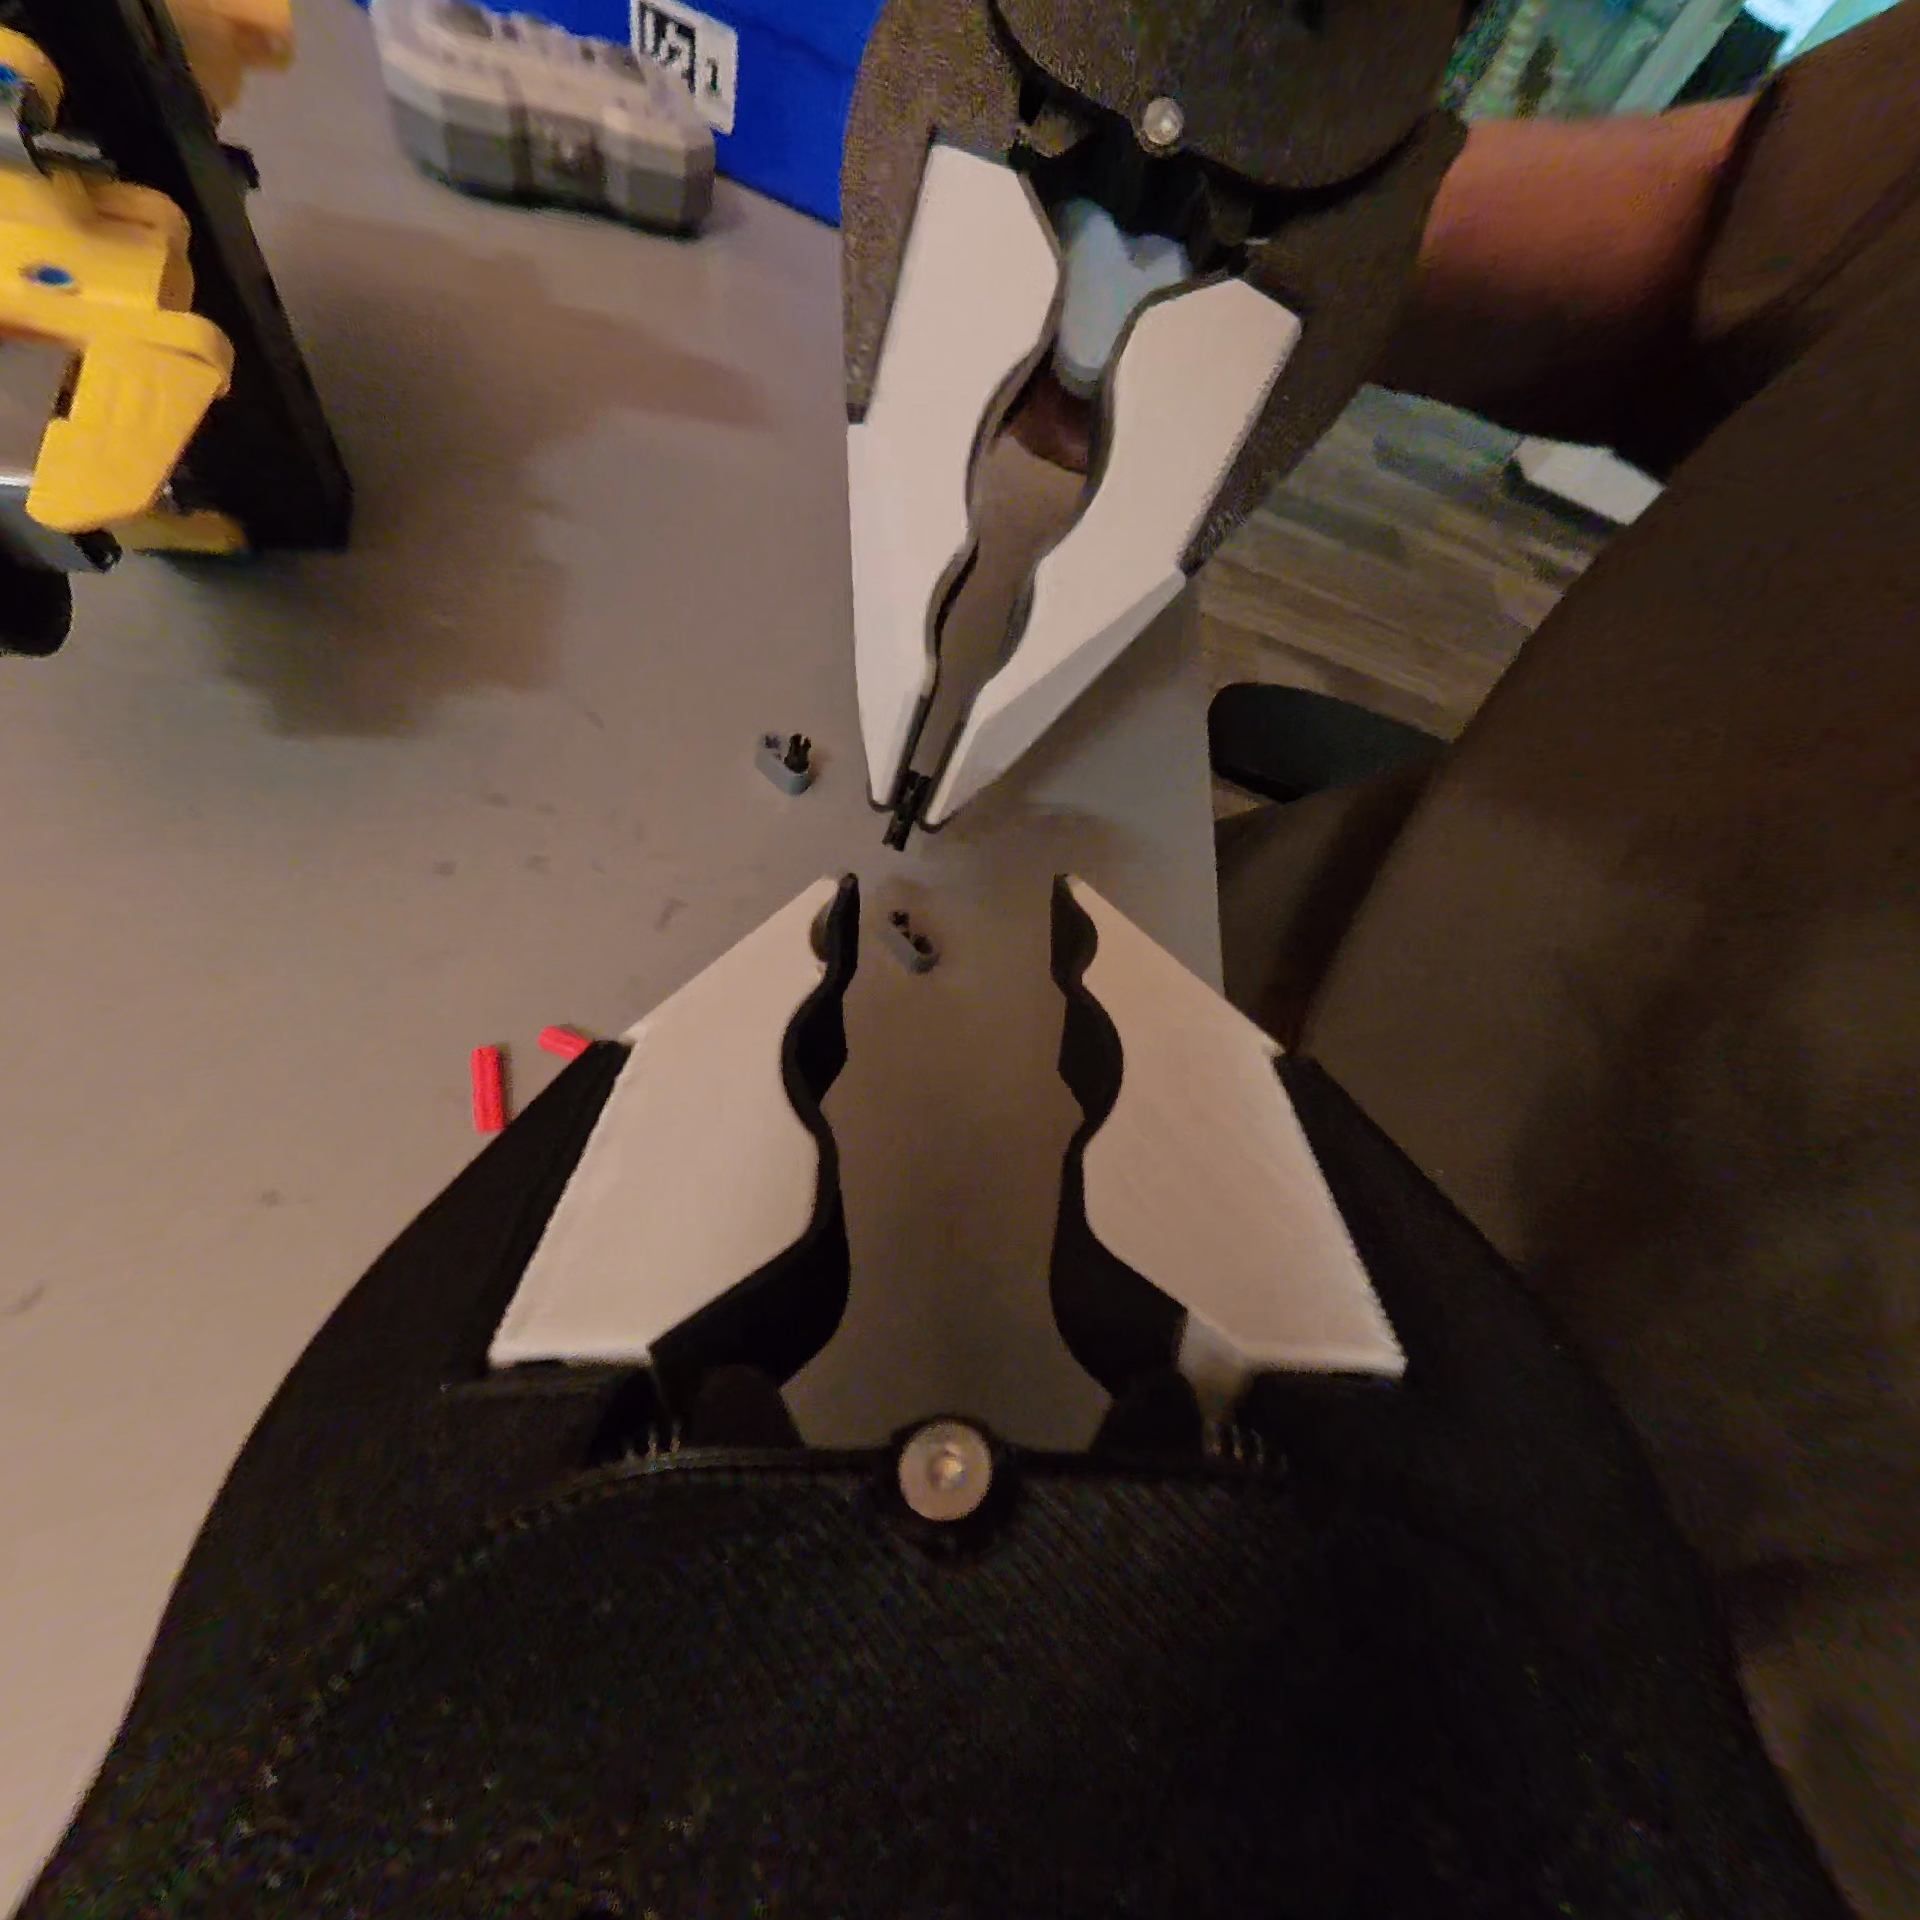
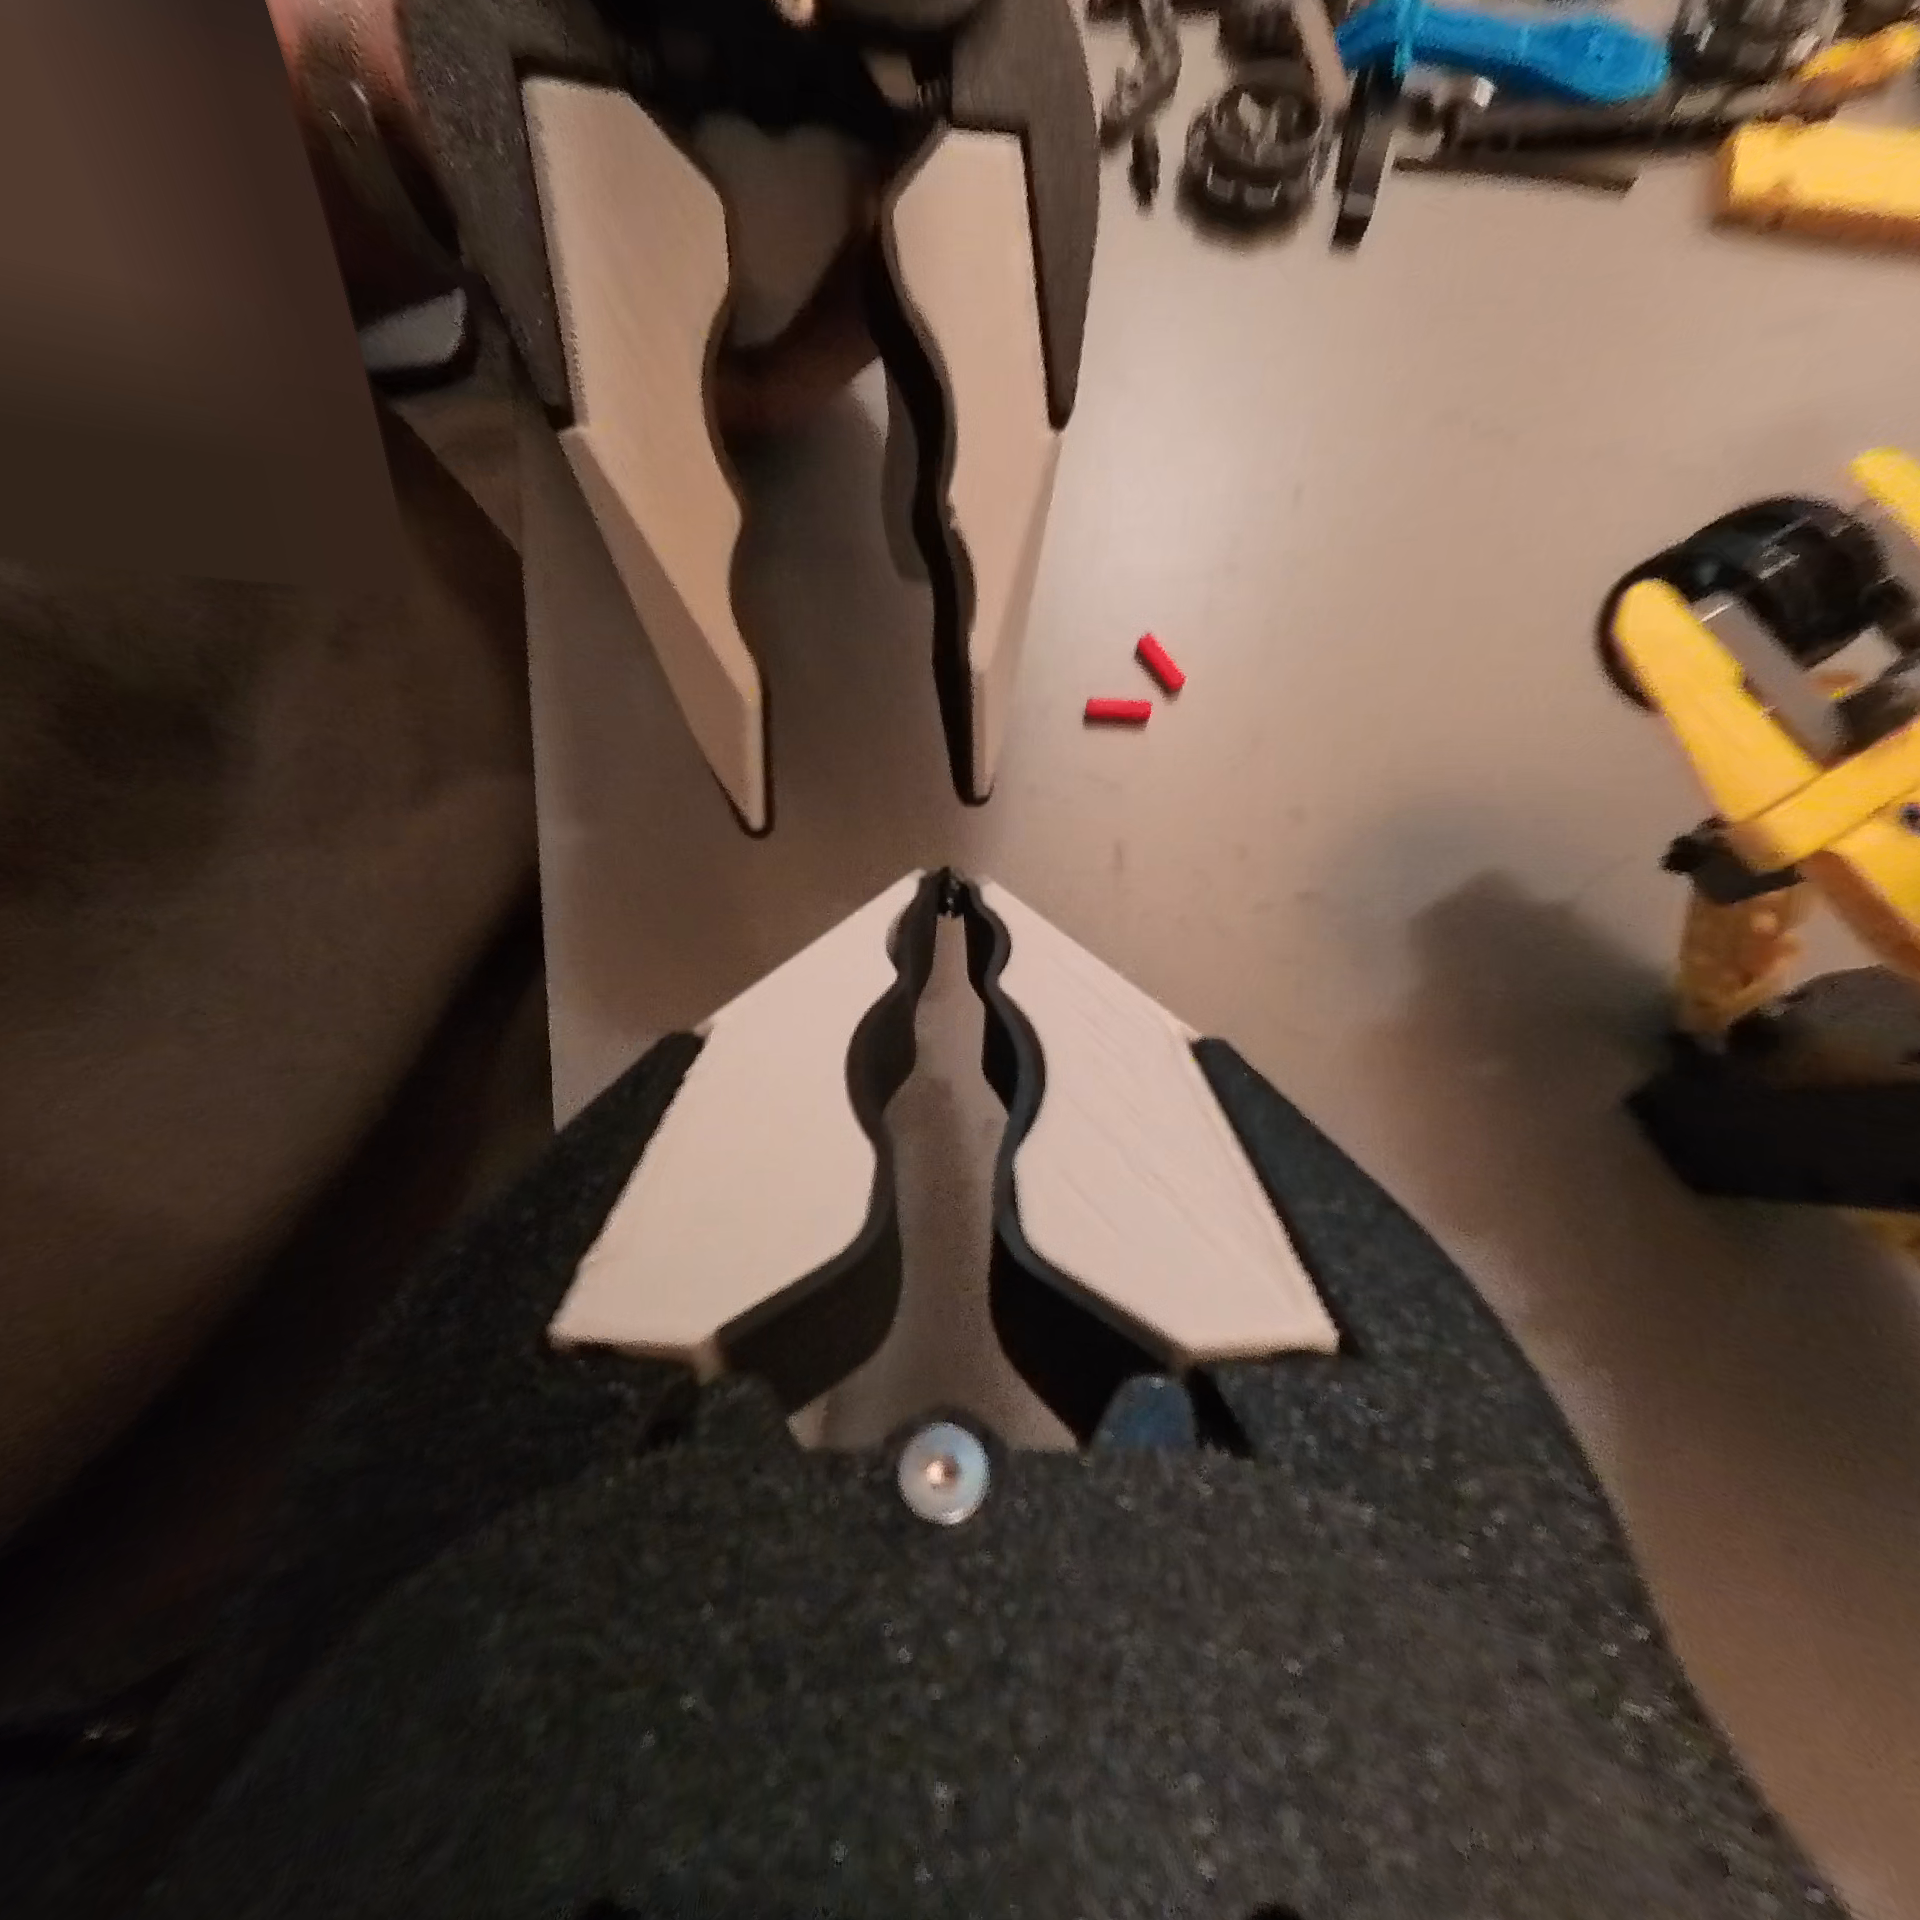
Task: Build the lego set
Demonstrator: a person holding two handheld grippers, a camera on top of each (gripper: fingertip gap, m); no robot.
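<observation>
My left gripper [image 1: 954, 891] is open and empty, low over the grey table. A small grey connector piece [image 1: 912, 941] lies on the table between its fingertips. My right gripper [image 1: 906, 805] faces it from the far side and is shut on a small black pin [image 1: 900, 819]. In the right wrist view the right gripper [image 2: 948, 896] pinches the black pin [image 2: 948, 902] at its tips, and the open left gripper [image 2: 862, 810] hangs opposite. A second grey piece with a black pin in it [image 1: 787, 765] stands just left of the right gripper's tips.
Two red pins [image 1: 486, 1087] [image 2: 1118, 711] lie on the table beside the left gripper. A yellow and black brick model [image 1: 104, 364] [image 2: 1766, 748] stands nearby. A grey block [image 1: 551, 125], a blue bin [image 1: 790, 114] and black wheels [image 2: 1257, 145] sit farther back. The table edge [image 1: 1214, 665] runs close by. Only a small space, under 4 cm, lies between the two pairs of fingers. Left tips and right tips are each some 30 centimeters from the grey block [image 1: 551, 125].
</observation>
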